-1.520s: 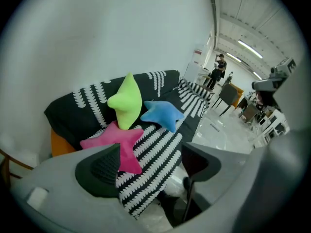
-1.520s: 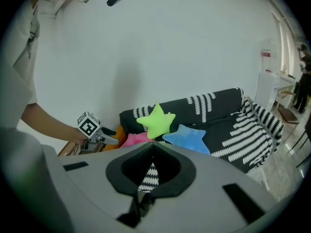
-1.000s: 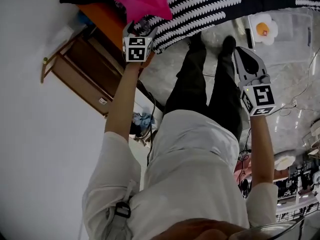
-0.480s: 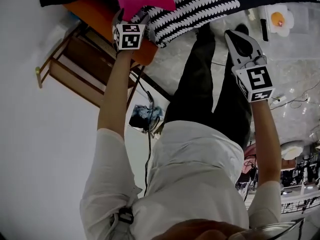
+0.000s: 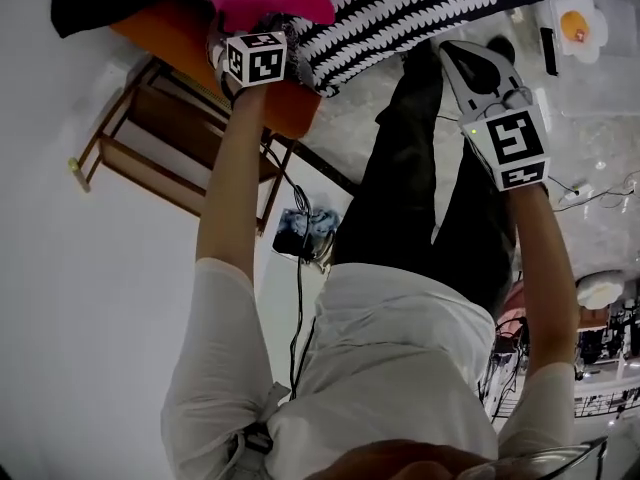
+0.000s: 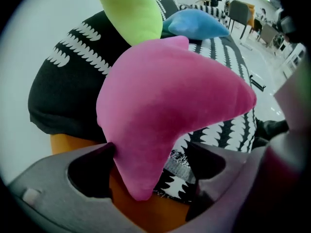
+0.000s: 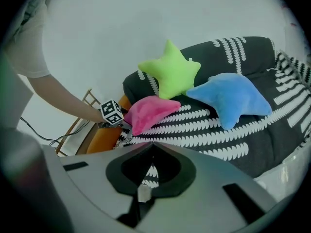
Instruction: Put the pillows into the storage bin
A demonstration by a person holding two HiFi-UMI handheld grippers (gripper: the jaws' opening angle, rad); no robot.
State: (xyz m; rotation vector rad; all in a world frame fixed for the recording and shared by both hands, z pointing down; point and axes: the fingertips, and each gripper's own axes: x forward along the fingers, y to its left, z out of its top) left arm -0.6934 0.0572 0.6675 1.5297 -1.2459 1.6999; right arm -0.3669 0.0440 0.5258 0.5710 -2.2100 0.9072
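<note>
The left gripper (image 6: 151, 152), its jaws just opening wide, straddles one point of the pink star pillow (image 6: 170, 101), which lies on a striped blanket (image 7: 209, 135). The right gripper (image 7: 150, 147) hangs clenched, empty.

Star pillows (image 7: 170, 74) on, perhaps, sofa (image 7: 218, 140)

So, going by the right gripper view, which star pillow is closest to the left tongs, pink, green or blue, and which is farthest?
1. Pink pillow: its tip sits between the left tongs, which have just been opening.
2. Green pillow: just behind the pink one.
3. Blue pillow: farthest, away to the right.
</note>
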